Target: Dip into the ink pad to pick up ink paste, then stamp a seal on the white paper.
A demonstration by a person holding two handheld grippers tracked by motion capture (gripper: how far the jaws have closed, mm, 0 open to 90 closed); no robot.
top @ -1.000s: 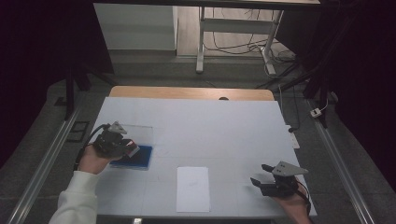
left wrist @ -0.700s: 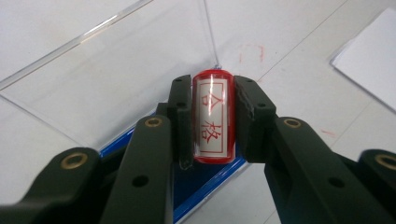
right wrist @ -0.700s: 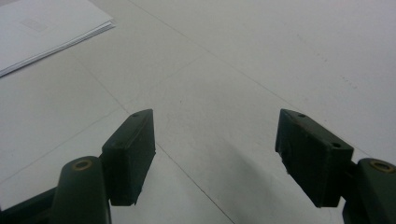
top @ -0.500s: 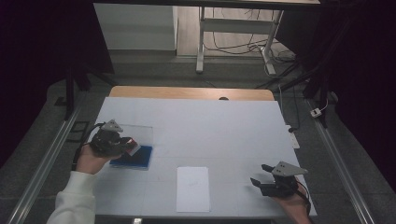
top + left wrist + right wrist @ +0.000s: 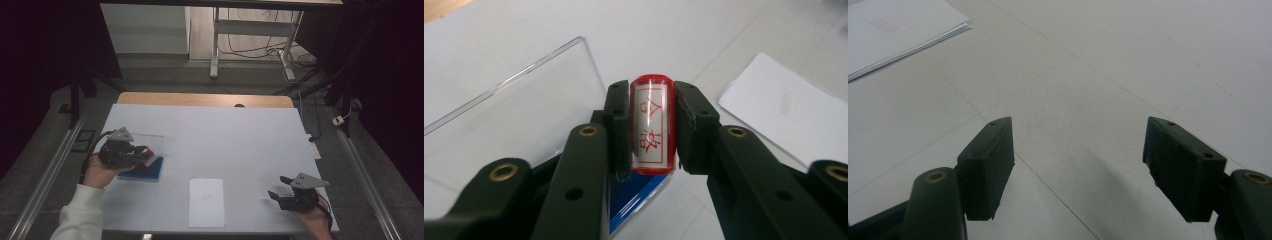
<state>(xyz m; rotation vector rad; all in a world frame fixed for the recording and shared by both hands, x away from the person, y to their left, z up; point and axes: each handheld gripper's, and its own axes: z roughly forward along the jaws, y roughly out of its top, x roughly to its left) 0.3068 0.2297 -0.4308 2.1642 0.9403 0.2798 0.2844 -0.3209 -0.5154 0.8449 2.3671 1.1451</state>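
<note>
Surface (image 5: pixel 225 145): white, carrying a clear box near its left edge and a sheet of paper at the front middle.
Box (image 5: pixel 148 159): clear lid tilted open, blue base beneath, just under the left claw.
Paper (image 5: pixel 206 201): flat, apparently unstamped; well apart from both claws.
Right claw (image 5: pixel 280 194): jaws spread wide, holding nothing, low over bare surface.
Left claw (image 5: pixel 651 127): clamped on the stamp above the box.
Stamp (image 5: pixel 651 125): red, picked up; pressing it to paper looks like what remains.
Views: the left gripper view reveals the stamp's red characters; the high view gives only a red speck.
</note>
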